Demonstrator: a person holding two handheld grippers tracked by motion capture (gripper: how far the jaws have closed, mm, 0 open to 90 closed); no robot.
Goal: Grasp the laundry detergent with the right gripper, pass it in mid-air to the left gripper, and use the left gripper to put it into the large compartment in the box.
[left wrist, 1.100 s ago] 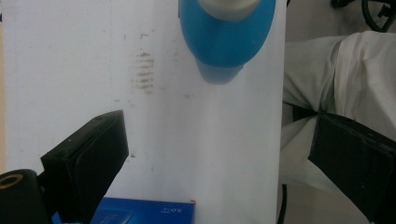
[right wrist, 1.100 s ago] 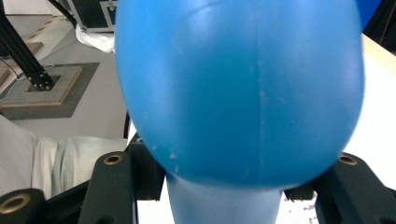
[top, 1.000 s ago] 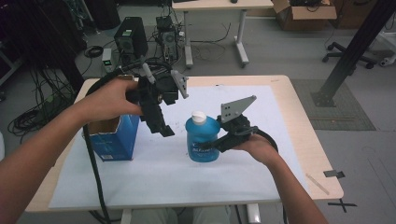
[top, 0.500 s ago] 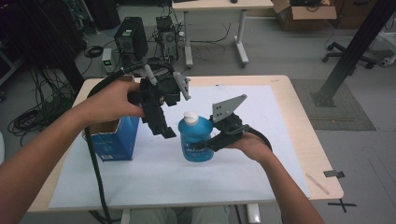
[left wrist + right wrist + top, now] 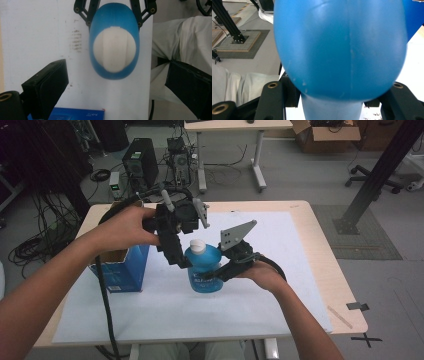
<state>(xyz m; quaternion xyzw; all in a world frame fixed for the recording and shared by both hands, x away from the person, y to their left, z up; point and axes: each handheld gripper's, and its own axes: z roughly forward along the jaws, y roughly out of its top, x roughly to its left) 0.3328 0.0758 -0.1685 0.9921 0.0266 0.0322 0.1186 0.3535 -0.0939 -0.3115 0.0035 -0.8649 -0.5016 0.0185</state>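
Blue plastic, smooth and rounded: we are judging the bottle point(image 5: 204, 269) as light but slippery. Our right gripper point(image 5: 220, 272) is clenching its body from the side, holding it upright on the white sheet point(image 5: 280, 285). Our left gripper point(image 5: 179, 257) is hanging with jaws wide apart above the white cap point(image 5: 114, 48); we should be gripping this ribbed cap.

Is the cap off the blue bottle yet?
Not yet. The right gripper already grips the blue bottle upright on the white sheet. The left gripper hangs open over the white cap, not touching. Grabbing and opening the cap looks like what's left.
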